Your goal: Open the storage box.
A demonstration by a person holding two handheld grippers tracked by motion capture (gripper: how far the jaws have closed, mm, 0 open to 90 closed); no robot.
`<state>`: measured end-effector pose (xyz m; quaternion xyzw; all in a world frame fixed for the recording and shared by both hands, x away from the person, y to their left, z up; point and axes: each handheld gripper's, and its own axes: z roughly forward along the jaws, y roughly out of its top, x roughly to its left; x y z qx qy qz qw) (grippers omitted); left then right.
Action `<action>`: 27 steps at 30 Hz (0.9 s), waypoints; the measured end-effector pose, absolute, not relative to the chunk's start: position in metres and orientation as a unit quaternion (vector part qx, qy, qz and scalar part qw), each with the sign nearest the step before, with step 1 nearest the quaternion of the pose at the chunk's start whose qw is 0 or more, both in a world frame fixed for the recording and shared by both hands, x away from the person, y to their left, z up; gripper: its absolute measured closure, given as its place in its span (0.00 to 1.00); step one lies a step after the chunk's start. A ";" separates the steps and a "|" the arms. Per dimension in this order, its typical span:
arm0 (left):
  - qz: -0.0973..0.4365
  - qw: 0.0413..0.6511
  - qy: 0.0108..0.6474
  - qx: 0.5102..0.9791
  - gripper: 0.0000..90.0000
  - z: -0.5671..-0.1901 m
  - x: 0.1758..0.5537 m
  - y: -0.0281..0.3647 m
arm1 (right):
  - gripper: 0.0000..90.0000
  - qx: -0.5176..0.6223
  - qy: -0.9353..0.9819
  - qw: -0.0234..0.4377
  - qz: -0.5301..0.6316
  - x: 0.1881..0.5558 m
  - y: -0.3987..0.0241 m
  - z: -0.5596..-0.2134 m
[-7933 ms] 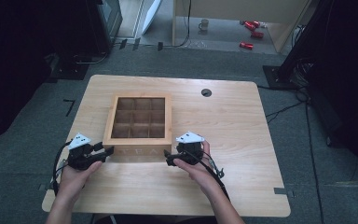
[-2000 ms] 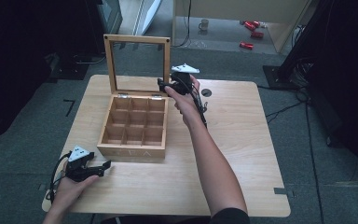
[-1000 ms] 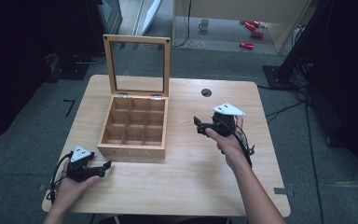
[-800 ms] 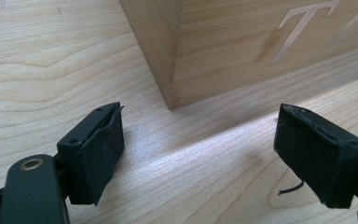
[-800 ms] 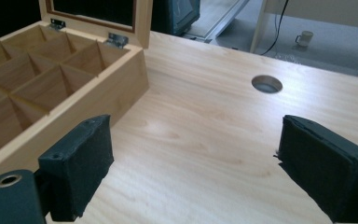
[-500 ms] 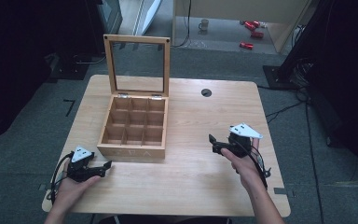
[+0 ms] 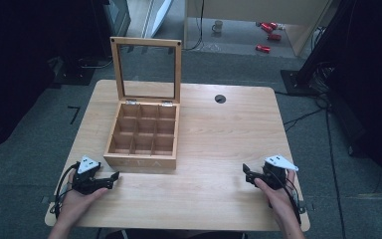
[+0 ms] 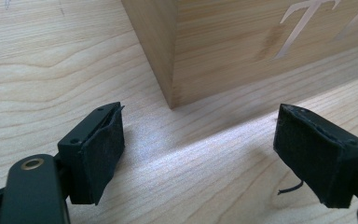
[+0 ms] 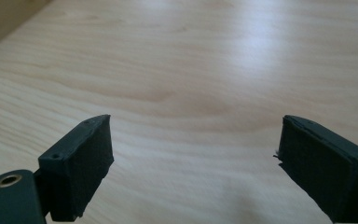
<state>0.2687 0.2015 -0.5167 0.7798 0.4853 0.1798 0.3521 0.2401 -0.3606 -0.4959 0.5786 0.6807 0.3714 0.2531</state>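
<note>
Each tool is black: the left tool [image 7: 113, 176] and right tool [image 7: 246, 173] carry a pale grey three-cornered plate on top, a trailing black cable behind, fabric-faced pads [image 8: 103, 148] and a brass-ringed hole beside one jaw.

Pale inlaid capitals on the front wall of the light wooden nine-compartment box [image 8: 261, 42]: a "T" readable, then the slanted start of a second letter, cut off at the edge. Too small overhead.

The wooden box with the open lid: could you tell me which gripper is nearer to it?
Left. The left gripper lies just off the wooden box's front-left corner, jaws open. The right gripper rests open near the table's right edge, well clear of it.
</note>
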 end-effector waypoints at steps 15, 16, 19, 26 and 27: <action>0.188 0.345 0.486 0.781 0.19 -0.517 0.268 0.199 | 0.04 0.600 0.696 0.258 0.298 0.215 -0.383 -0.525; 0.188 0.345 0.486 0.781 0.19 -0.517 0.268 0.199 | 0.02 0.597 0.700 0.251 0.301 0.215 -0.383 -0.526; 0.189 0.343 0.485 0.782 0.19 -0.517 0.268 0.199 | 0.00 0.586 0.710 0.253 0.298 0.217 -0.385 -0.526; 0.188 0.345 0.485 0.781 0.19 -0.517 0.268 0.199 | 0.00 0.589 0.711 0.235 0.305 0.220 -0.388 -0.526; 0.188 0.344 0.485 0.782 0.19 -0.517 0.268 0.200 | 0.00 0.590 0.710 0.235 0.304 0.220 -0.388 -0.526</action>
